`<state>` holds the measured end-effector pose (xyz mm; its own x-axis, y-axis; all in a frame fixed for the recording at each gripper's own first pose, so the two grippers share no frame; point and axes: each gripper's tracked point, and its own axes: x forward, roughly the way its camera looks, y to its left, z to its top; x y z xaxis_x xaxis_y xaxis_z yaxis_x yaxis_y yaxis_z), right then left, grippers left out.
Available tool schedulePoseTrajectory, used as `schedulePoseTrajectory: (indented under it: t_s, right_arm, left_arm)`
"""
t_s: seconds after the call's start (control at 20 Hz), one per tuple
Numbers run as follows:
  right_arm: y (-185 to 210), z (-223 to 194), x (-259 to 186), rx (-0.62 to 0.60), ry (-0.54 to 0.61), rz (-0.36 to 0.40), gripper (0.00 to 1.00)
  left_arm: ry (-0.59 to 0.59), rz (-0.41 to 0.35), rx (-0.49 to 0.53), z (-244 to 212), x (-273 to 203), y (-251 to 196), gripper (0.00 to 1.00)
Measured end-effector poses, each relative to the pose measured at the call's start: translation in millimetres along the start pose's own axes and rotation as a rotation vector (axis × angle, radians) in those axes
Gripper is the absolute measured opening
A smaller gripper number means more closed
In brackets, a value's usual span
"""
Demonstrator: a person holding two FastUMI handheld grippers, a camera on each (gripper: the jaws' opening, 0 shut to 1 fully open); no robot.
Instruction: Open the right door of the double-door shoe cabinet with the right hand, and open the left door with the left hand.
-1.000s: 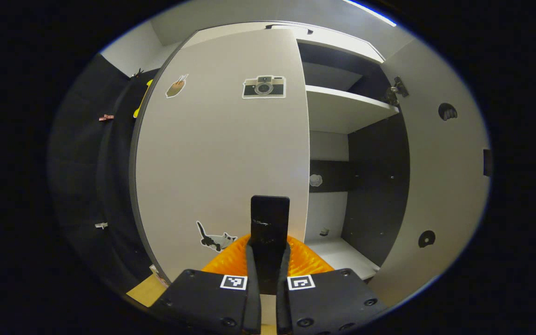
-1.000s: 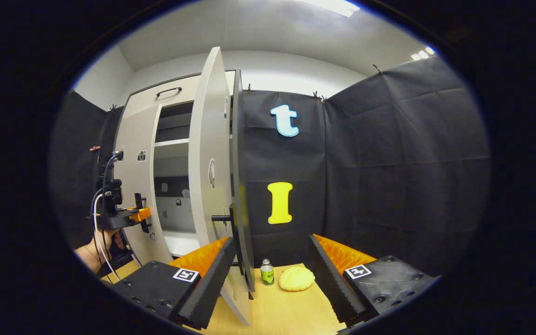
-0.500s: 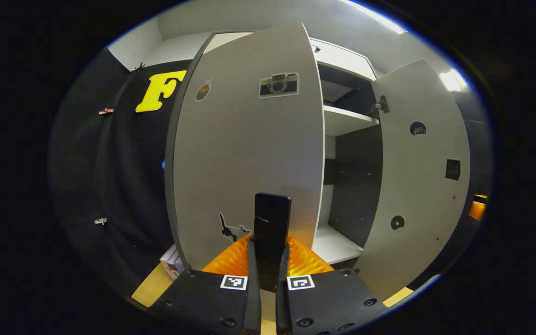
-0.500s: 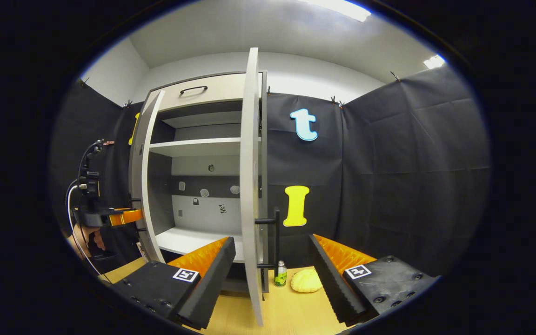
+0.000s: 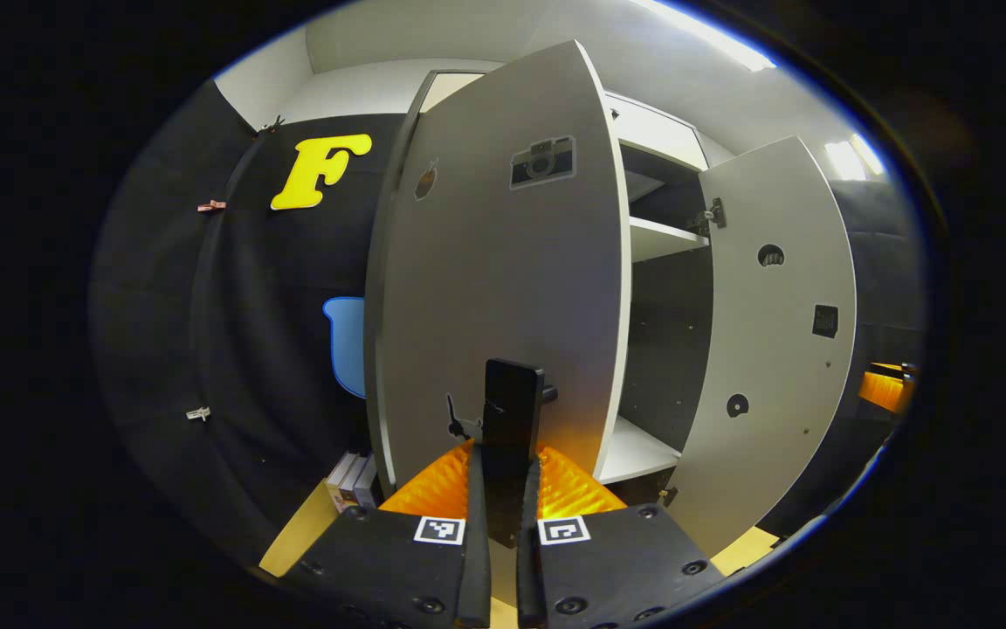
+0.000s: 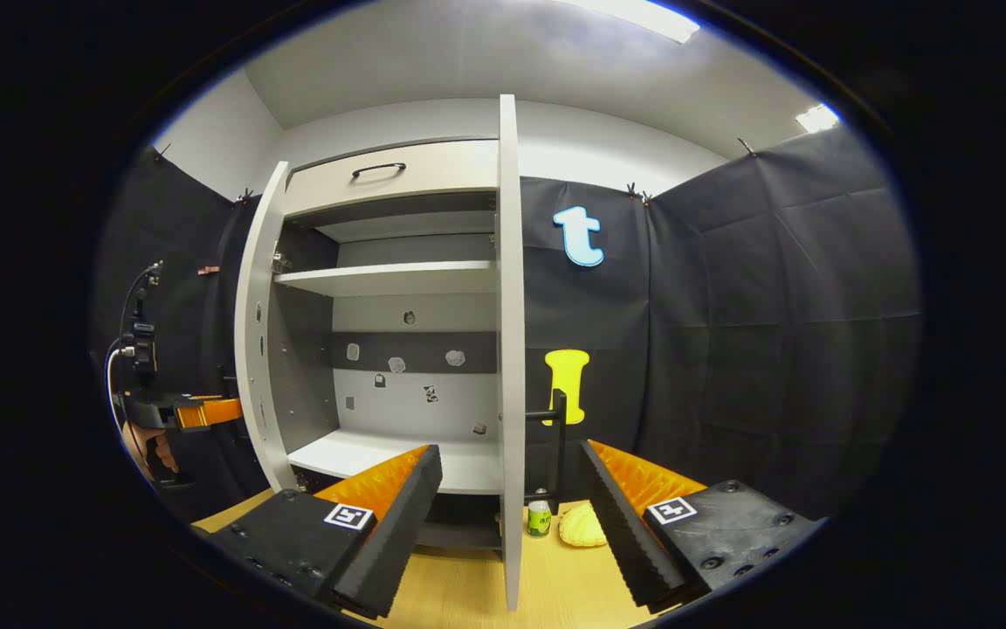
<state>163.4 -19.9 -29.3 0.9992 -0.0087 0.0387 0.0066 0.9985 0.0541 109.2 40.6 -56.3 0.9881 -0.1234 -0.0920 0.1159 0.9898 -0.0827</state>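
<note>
The shoe cabinet (image 6: 398, 175) stands with both pale doors swung out, showing shelves (image 6: 385, 279) and a dark interior. In the left gripper view my left gripper (image 5: 505, 454) is shut on the black handle (image 5: 512, 393) of the left door (image 5: 503, 279), which bears a camera sticker. The right door (image 5: 774, 332) hangs wide open beyond it. In the right gripper view that right door (image 6: 512, 349) is edge-on, its black handle (image 6: 558, 432) on the far side. My right gripper (image 6: 507, 454) is open, its fingers (image 6: 389, 515) apart and touching nothing. The left gripper (image 6: 184, 411) and a hand (image 6: 141, 441) are by the left door (image 6: 254, 349).
A small green-labelled bottle (image 6: 540, 520) and a yellow lumpy object (image 6: 582, 527) sit on the wooden surface (image 6: 468, 594) at the foot of the right door. Several books (image 5: 350, 479) stand behind the left door. Black cloth walls close in on both sides.
The left door has swung further out with my left gripper on its handle. The right door has gone from angled to edge-on in the right gripper view, and more of the shelves show.
</note>
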Motion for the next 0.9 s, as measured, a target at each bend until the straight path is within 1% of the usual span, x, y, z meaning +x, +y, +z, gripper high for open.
schedulePoseTrajectory:
  t_s: [0.1,0.15,0.25,0.35,0.4,0.5,0.75,0.9]
  right_arm:
    - [2,0,-1,0.001,0.002,-0.001,0.98]
    - [3,-1,0,0.002,0.001,-0.003,0.98]
    - [5,0,0,0.008,0.001,-0.001,0.98]
    - [8,-1,-2,0.013,0.002,-0.001,0.98]
    - [9,-1,-3,0.016,0.0,0.0,0.98]
    - [20,1,-2,0.023,0.0,0.009,0.98]
    - [33,1,-7,0.018,0.003,0.028,0.98]
    - [47,-2,-5,0.022,0.003,0.043,0.98]
  left_arm:
    - [0.002,0.002,-0.003,-1,-8,10,0.14]
    - [0.001,-0.001,-0.008,-1,-10,14,0.16]
    - [0.002,-0.006,-0.017,-1,-13,24,0.16]
    - [0.005,-0.012,-0.009,0,-17,31,0.14]
    - [0.006,-0.016,-0.004,-1,-19,33,0.16]
    - [0.008,-0.023,0.005,-1,-22,39,0.16]
    - [-0.002,-0.002,-0.008,-1,-31,65,0.16]
    - [-0.002,0.005,-0.007,0,-35,84,0.16]
